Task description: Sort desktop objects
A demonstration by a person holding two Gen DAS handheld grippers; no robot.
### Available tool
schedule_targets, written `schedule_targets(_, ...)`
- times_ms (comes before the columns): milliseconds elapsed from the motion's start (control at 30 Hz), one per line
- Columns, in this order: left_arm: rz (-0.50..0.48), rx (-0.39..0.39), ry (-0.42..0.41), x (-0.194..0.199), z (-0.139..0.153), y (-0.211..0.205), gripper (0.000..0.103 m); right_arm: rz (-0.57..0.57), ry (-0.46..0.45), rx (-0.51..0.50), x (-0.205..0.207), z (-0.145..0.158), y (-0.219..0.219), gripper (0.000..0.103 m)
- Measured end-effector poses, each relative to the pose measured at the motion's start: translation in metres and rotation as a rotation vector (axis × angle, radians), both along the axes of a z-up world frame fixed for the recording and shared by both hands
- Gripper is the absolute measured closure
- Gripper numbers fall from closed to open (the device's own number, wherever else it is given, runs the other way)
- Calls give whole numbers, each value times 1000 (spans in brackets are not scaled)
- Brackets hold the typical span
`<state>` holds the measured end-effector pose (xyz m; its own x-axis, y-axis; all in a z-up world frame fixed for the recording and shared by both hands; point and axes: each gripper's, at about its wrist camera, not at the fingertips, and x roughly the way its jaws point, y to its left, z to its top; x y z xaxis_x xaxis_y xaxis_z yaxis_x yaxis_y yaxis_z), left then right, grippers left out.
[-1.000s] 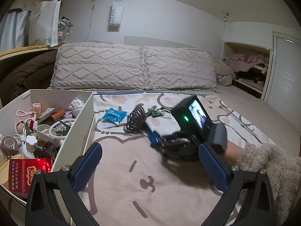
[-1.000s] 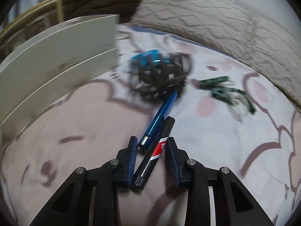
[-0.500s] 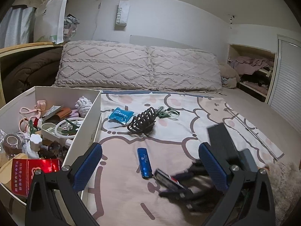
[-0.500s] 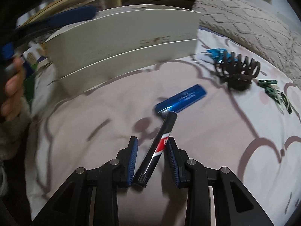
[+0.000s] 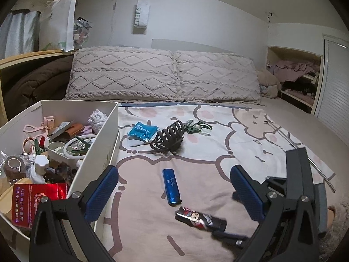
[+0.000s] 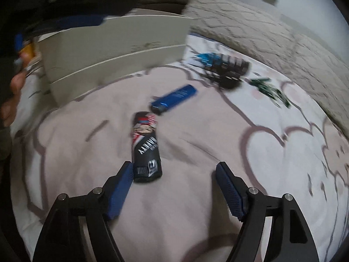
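Observation:
A black lighter with a cartoon print (image 6: pixel 145 146) lies flat on the pink bedspread, just ahead of my right gripper (image 6: pixel 174 187), which is open and empty; its left fingertip almost touches the lighter's near end. The lighter also shows in the left wrist view (image 5: pixel 199 218). A blue lighter (image 5: pixel 171 186) lies beyond it, seen too in the right wrist view (image 6: pixel 174 98). My left gripper (image 5: pixel 174 194) is open and empty, hovering near the white box (image 5: pixel 102 150) full of small items.
A black claw hair clip (image 5: pixel 169 139), a blue packet (image 5: pixel 142 131) and green clips (image 5: pixel 196 127) lie farther up the bed. Two pillows (image 5: pixel 163 76) line the headboard. A shelf nook (image 5: pixel 294 76) is at the right. The right gripper's body (image 5: pixel 301 187) is at lower right.
My right gripper carried the black lighter toward the near side of the bed, opened and let it go; the lighter now lies flat. The blue lighter stayed on the bedspread.

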<state>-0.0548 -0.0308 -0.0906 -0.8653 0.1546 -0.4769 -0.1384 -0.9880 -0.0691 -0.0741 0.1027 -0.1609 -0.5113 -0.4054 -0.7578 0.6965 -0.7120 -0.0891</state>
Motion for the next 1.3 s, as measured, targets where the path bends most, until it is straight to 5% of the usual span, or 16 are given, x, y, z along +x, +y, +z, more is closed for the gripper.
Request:
schedule_targets(233,-39,-21,-38,-4,-10,12,0,-205,-47,-49,-28,-2,30,26)
schedule_targets(433,-66,-50,-124,-17,-32,24,2,-352,-82,-82,-41,-5,55,15)
schedule_targets(700,-89,9,-260,-42,-56,18,22,-369,-88,-86,-40,-6,58,14)
schedule_targets(933,-69,72,-337,-78,-64,6,24,-363,-92,-88,-41,-7,59,13)
schedule_targets(1133,-98,137,-435,-101,-88,2,55,-355,-101,-99,-42,-7,60,10)
schedule_targets(1233,-109,131,-428,-99,-88,3,62,-355,-101,-101,-42,-7,60,10)
schedule_targets(1300,-145,135,-429,-98,-87,6,77,-354,-101,-112,-41,-5,61,10)
